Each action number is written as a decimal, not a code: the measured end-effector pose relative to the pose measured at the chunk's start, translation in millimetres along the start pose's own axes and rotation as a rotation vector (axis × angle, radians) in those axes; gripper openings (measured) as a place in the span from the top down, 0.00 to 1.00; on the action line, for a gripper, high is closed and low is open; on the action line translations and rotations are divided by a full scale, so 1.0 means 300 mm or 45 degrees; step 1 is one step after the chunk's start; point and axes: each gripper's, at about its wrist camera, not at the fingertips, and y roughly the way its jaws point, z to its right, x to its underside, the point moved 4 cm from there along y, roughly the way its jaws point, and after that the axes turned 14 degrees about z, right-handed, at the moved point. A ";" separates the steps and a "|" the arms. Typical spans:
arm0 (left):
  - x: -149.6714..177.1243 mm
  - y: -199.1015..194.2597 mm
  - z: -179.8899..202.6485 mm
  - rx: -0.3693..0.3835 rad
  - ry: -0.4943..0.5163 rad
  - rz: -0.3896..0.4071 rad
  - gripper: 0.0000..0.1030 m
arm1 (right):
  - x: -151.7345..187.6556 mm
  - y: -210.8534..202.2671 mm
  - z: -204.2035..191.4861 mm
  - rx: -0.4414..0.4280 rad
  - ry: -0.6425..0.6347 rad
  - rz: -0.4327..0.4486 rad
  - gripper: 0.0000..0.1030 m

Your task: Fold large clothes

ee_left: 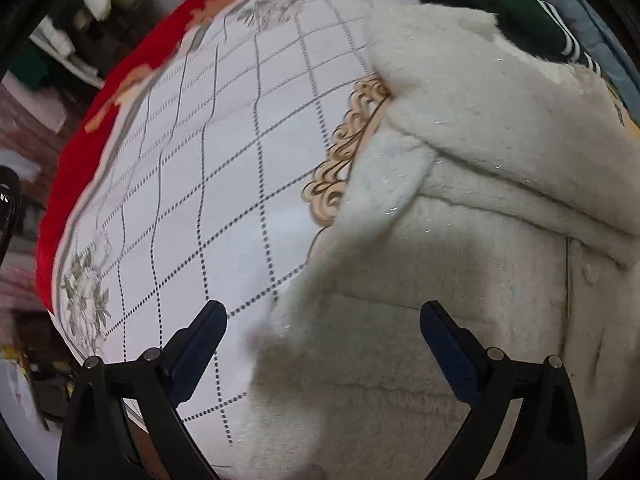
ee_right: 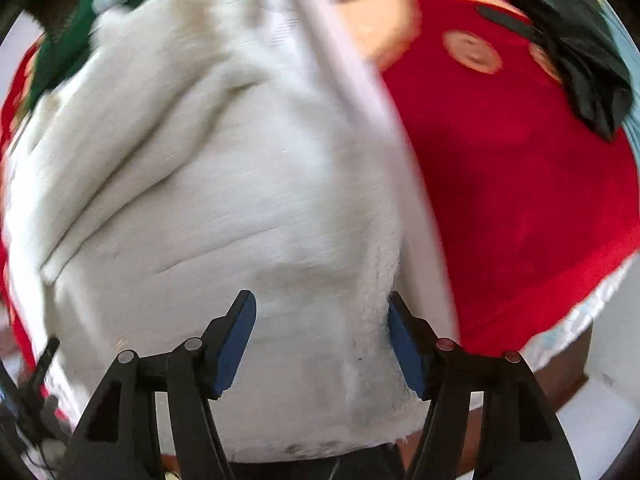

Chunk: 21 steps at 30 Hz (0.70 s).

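Note:
A large white fleece coat (ee_left: 472, 208) lies on a white checked bed cover (ee_left: 200, 160), with a folded flap across its upper part. My left gripper (ee_left: 322, 312) is open above the coat's left edge and holds nothing. In the right wrist view the same coat (ee_right: 208, 200) fills the left and middle, blurred by motion. My right gripper (ee_right: 322, 308) is open over the coat's right hem, with the right finger (ee_right: 404, 344) at the hem's edge. It holds nothing.
A red blanket (ee_right: 512, 200) borders the cover, also seen in the left wrist view (ee_left: 76, 152). A green striped garment (ee_left: 508, 4) and a black garment (ee_right: 576, 52) lie at the far side. Cluttered shelves (ee_left: 84, 20) stand beyond the bed's left edge.

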 end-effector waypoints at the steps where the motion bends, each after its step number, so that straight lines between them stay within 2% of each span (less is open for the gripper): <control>1: 0.010 0.030 -0.012 0.005 -0.004 -0.033 0.04 | 0.008 0.004 -0.035 -0.022 -0.037 0.004 0.35; 4: 0.058 0.146 -0.025 0.051 0.001 -0.161 0.06 | 0.025 0.030 -0.114 -0.073 -0.069 0.005 0.35; 5: 0.062 0.166 -0.031 0.091 -0.022 -0.161 0.12 | 0.029 0.038 -0.126 -0.096 -0.047 -0.002 0.35; 7: 0.044 0.158 -0.031 0.166 -0.047 -0.086 0.43 | 0.037 0.033 -0.190 -0.143 0.023 -0.009 0.35; 8: 0.035 0.148 -0.019 0.182 -0.018 -0.058 0.72 | 0.055 0.034 -0.224 -0.147 0.038 -0.011 0.35; 9: 0.026 0.133 -0.002 0.151 0.044 -0.021 0.84 | 0.050 0.032 -0.231 -0.166 0.059 -0.015 0.35; 11: 0.020 0.122 0.006 0.150 0.090 0.008 0.87 | 0.053 0.021 -0.266 -0.203 0.087 -0.027 0.35; 16: -0.009 0.122 -0.082 0.183 0.077 0.023 0.88 | 0.033 -0.072 -0.326 -0.224 0.061 -0.012 0.35; 17: -0.025 0.121 -0.103 0.171 0.087 0.041 0.88 | 0.058 -0.092 -0.359 -0.230 0.058 -0.010 0.35; 21: -0.095 0.145 -0.180 0.105 0.118 0.086 0.88 | 0.070 -0.144 -0.345 -0.247 0.047 -0.008 0.35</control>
